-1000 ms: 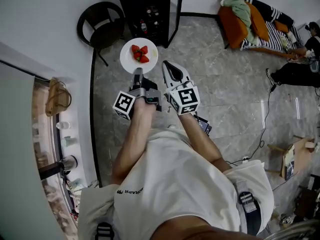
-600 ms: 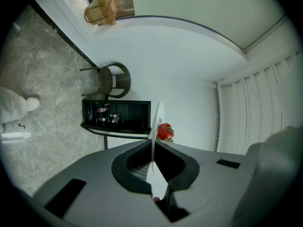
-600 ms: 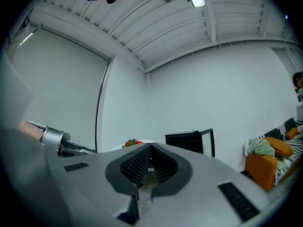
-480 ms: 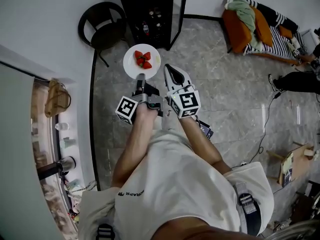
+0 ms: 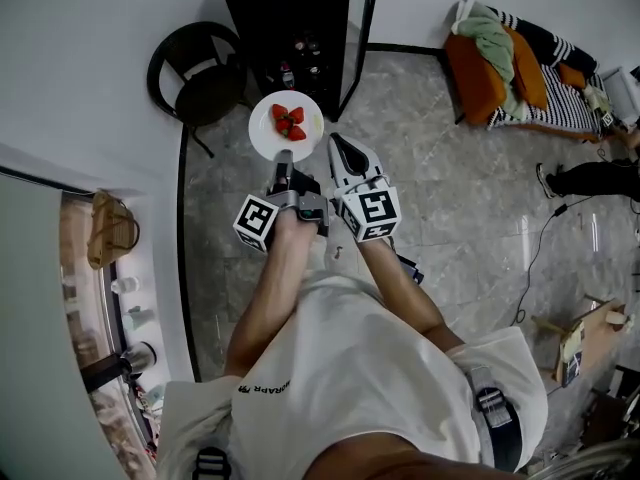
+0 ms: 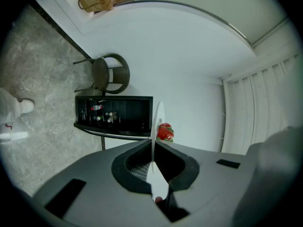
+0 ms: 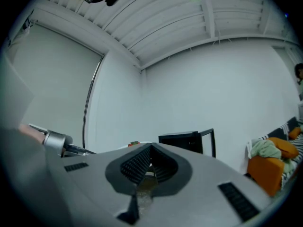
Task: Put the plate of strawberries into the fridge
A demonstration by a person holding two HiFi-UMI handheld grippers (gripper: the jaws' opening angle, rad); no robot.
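Several red strawberries (image 5: 290,121) with green caps lie clustered near the middle of a round white plate (image 5: 268,138), leaving most of its surface bare. The plate is held level in the air above the grey stone floor (image 5: 450,188), just in front of the low black fridge (image 5: 290,18) and not yet inside it. The fridge's glass door (image 5: 360,28) stands swung open to the right, and bottles show on its shelves.

The left gripper (image 5: 283,158) is clamped on the plate's near rim. In the left gripper view the plate shows edge-on as a thin white line running between the two pressed jaws, with one strawberry peeking past it.

The right gripper (image 5: 337,146) sits just beside the left one, to the right of the plate and apart from it. Its jaws are closed together with nothing between them.

A dark round chair (image 5: 195,73) stands to the left of the fridge, against the white wall.
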